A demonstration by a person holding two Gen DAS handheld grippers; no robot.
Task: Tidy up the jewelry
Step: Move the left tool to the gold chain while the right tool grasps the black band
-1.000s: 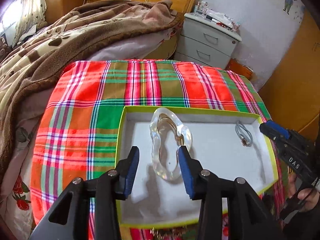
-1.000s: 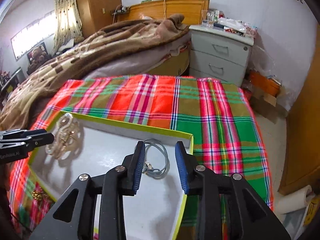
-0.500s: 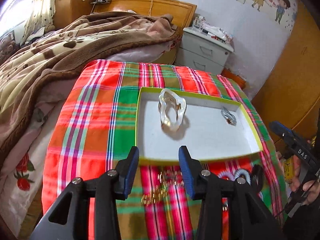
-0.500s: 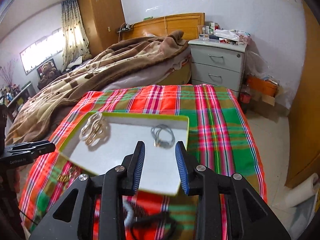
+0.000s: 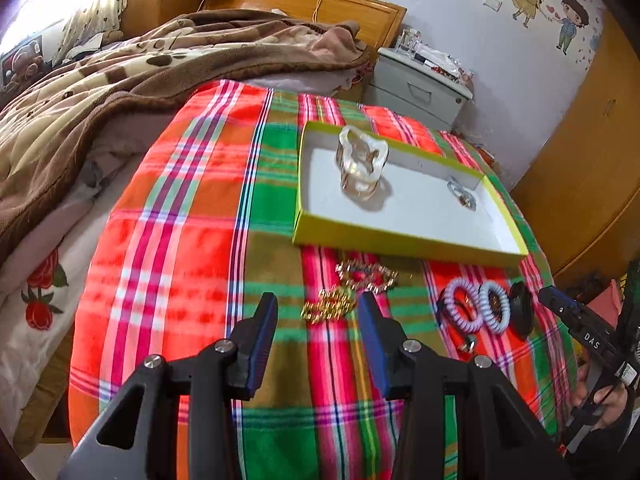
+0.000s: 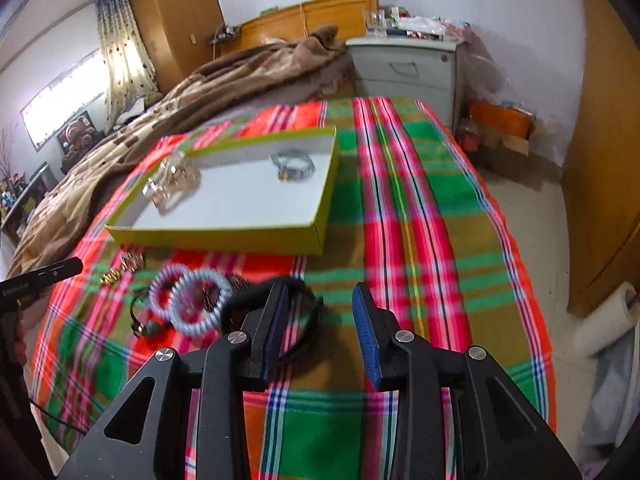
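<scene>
Both the left gripper (image 5: pixel 318 332) and right gripper (image 6: pixel 320 328) hover with jaws released and empty, because gold chain pieces (image 5: pixel 348 290) and coiled hair ties (image 6: pixel 188 300) await the shallow yellow-green box (image 5: pixel 400 240).

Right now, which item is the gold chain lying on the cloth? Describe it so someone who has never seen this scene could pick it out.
Find the yellow-green tray on the plaid cloth. Just in front of its near wall, outside it, a loose heap of gold links lies on the cloth: the gold chain. Unlike the two pale spiral hair ties to its right, it is metallic, gold and jumbled, not a neat ring.
</scene>
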